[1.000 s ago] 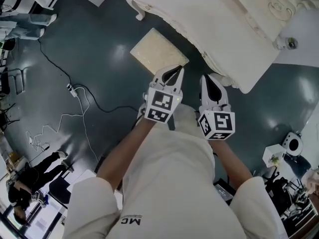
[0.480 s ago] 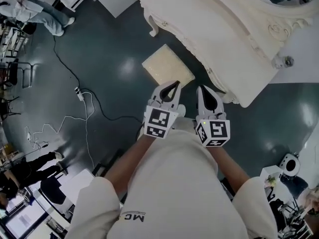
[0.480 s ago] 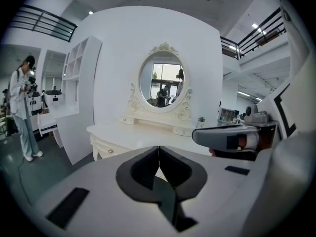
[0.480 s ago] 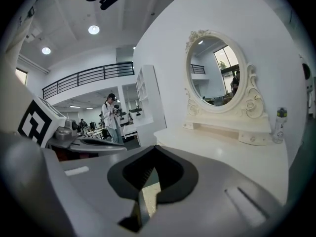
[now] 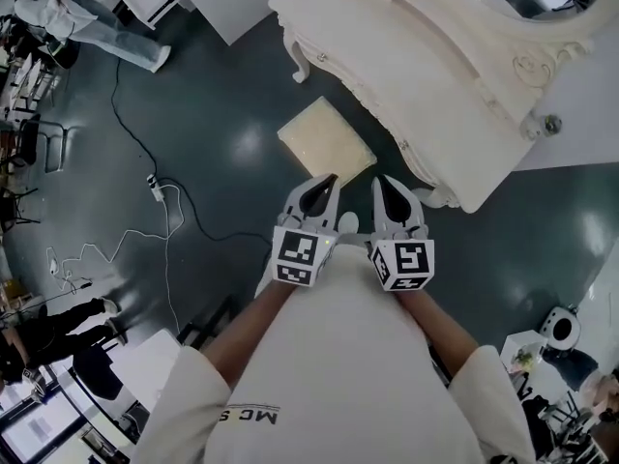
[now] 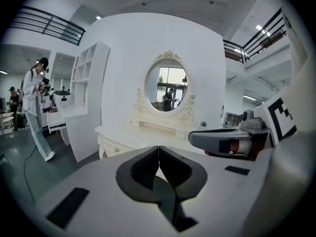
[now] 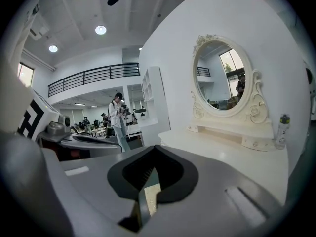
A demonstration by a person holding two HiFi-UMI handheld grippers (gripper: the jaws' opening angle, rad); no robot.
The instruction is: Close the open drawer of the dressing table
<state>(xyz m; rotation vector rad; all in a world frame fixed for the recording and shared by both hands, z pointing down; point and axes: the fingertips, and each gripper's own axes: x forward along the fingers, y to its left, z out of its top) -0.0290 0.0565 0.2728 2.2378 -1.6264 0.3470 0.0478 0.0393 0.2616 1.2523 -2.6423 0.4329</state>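
The cream dressing table [image 5: 426, 75] with its oval mirror [image 6: 169, 88] fills the upper right of the head view. A drawer front with a knob [image 6: 116, 149] shows at the table's left end; I cannot tell whether any drawer is open. My left gripper [image 5: 329, 179] and right gripper [image 5: 380, 180] hang side by side before my chest, both shut and empty, short of the table's front edge. The shut left gripper [image 6: 158, 149] and right gripper [image 7: 154, 149] each point at the table [image 7: 222, 147]. A cream square stool [image 5: 327, 141] stands just beyond the tips.
A small bottle [image 5: 551, 124] stands at the table's right end. A white cable [image 5: 164, 201] trails over the dark floor at left. A person [image 5: 97, 17] stands at far left near white shelving [image 6: 89, 93]. Small equipment [image 5: 561, 327] sits at lower right.
The head view has shifted, so more of the dressing table and its mirror shows. Both grippers sit lower in the picture and closer together, still shut.
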